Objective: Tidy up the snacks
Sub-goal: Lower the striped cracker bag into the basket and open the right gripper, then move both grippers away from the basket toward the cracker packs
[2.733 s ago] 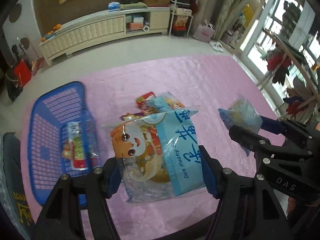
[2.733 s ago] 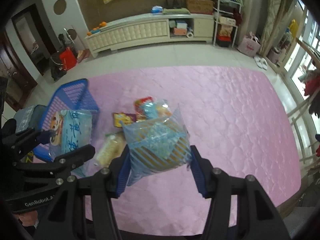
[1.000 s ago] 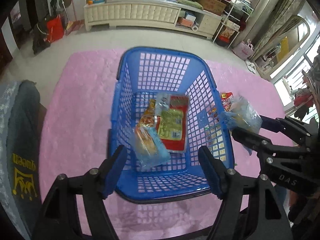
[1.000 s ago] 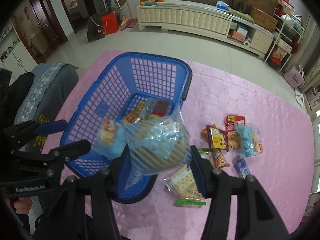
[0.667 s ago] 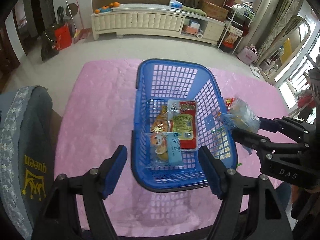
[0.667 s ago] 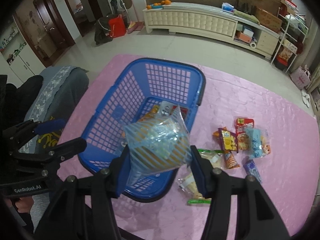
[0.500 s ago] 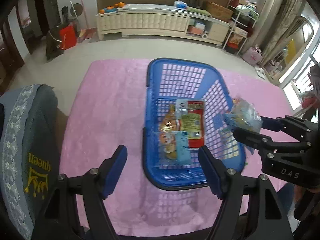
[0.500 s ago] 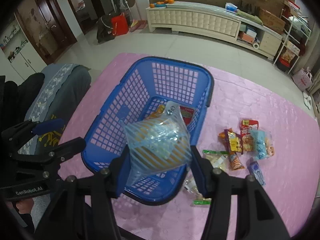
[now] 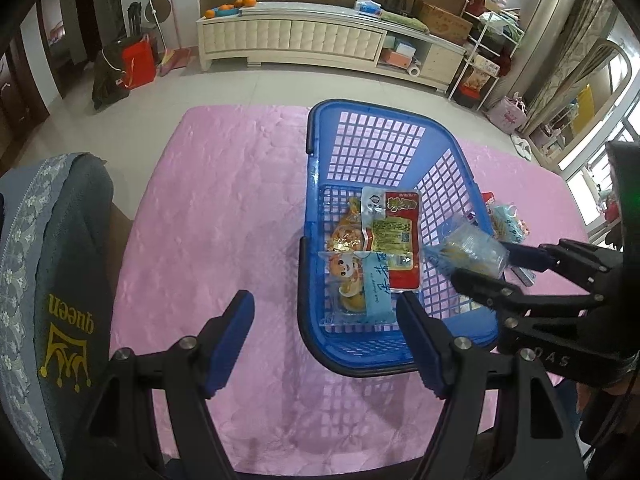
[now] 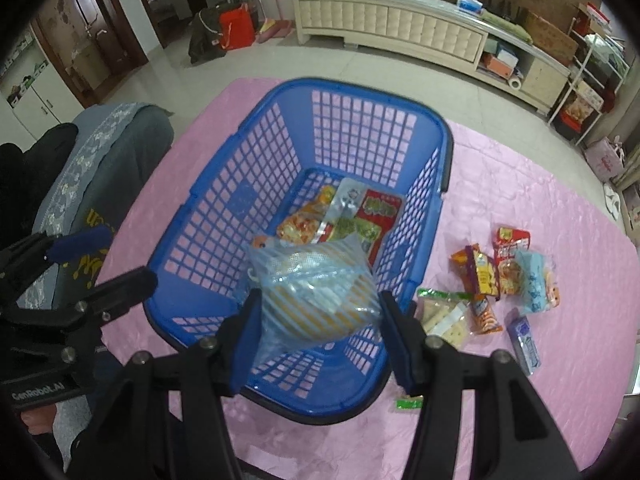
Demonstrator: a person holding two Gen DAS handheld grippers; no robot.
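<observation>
A blue basket (image 9: pixel 316 152) (image 10: pixel 276 128) stands on the pink cloth. In it lie a cartoon-face snack bag (image 9: pixel 360 284), a red and green packet (image 9: pixel 394 236) (image 10: pixel 370 216) and an orange packet (image 9: pixel 346 236). My left gripper (image 9: pixel 326 338) is open and empty, just in front of the basket's near rim. My right gripper (image 10: pixel 320 340) is shut on a blue striped snack bag (image 10: pixel 316 292) (image 9: pixel 468 250) and holds it above the basket's near right part.
Several loose snack packets (image 10: pixel 500 276) lie on the cloth to the right of the basket. A grey chair back (image 9: pixel 52 280) stands at the left. A white cabinet (image 9: pixel 304 44) lines the far wall across the floor.
My left gripper carried the cartoon-face bag over the basket, let it go into it and drew back open. My right gripper has carried the striped bag from the cloth to above the basket.
</observation>
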